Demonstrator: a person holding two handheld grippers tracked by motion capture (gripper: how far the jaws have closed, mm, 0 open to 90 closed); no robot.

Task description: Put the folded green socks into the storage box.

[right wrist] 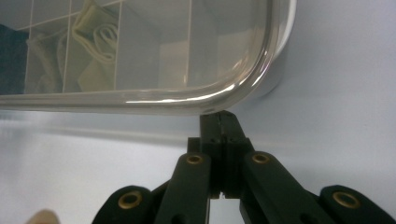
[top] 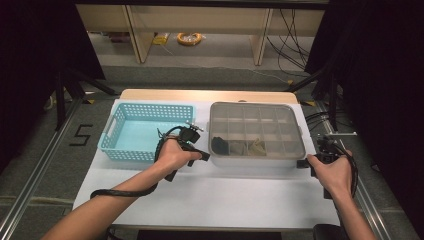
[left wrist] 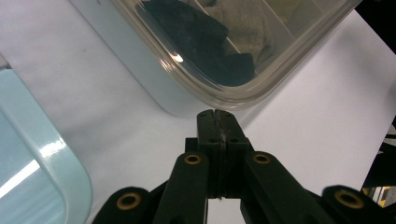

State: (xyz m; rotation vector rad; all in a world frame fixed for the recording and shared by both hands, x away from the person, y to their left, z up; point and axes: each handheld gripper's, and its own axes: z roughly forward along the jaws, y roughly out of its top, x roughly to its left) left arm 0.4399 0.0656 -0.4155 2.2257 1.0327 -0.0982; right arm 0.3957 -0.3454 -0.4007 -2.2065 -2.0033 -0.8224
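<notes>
A grey compartment box with a clear lid (top: 256, 133) lies on the white table, with folded cloths in its front cells. My left gripper (top: 205, 156) is shut, empty, its tip at the box's front left corner (left wrist: 219, 95); in the left gripper view its jaws (left wrist: 218, 116) press flat together just below the lid's rim. My right gripper (top: 301, 163) is shut and empty too, its tip (right wrist: 222, 116) right under the lid's front right corner (right wrist: 252, 84). A dark cloth (left wrist: 196, 37) and pale cloths (right wrist: 95, 42) show through the lid.
A light blue plastic basket (top: 145, 131) stands left of the box, its rim (left wrist: 42, 154) close to my left gripper. The white table (top: 225, 195) has bare room in front. Beyond the table are wooden furniture legs, cables and a yellow coil on the floor.
</notes>
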